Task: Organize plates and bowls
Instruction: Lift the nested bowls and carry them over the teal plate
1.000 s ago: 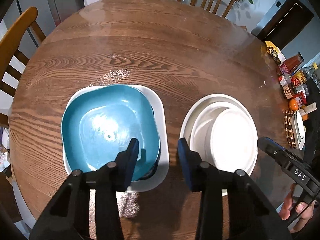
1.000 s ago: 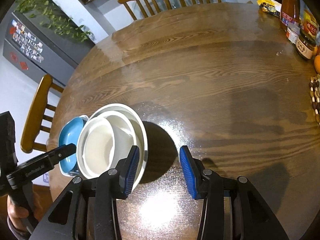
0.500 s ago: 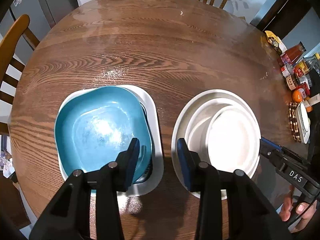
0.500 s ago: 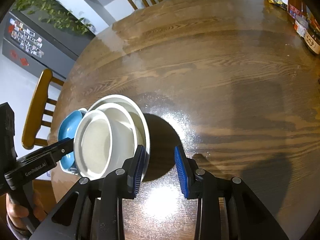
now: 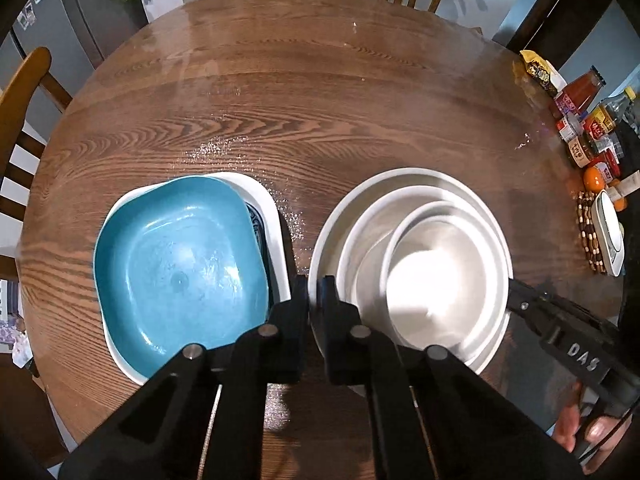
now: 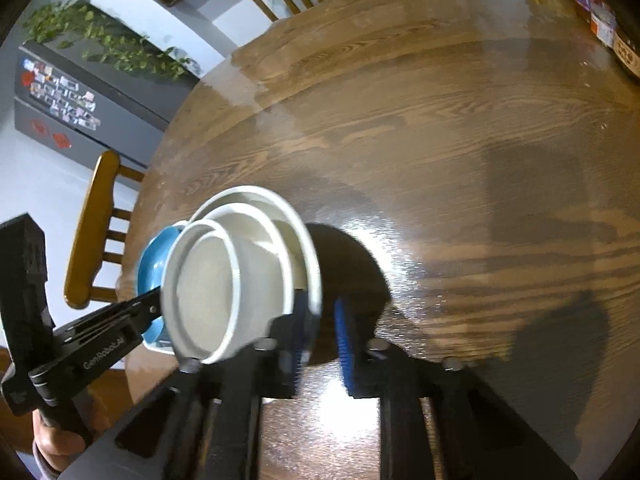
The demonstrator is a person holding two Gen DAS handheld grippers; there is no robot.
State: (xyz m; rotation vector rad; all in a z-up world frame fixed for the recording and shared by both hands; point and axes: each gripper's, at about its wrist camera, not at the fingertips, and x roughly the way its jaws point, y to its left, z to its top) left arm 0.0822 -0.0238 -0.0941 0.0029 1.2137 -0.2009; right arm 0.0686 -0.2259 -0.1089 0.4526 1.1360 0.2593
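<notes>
Just clamped with left tongs and right tongs on opposite rims of the white plate; heavy, slick, brittle load between them.

Home dining room: wooden table, chairs, fridge.

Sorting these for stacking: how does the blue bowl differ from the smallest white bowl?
The blue bowl is squarish; the white bowl is round. The blue bowl is stacked over a squarish plate; the white bowl nests in a larger bowl on a round plate. Both are upright and empty.
</notes>
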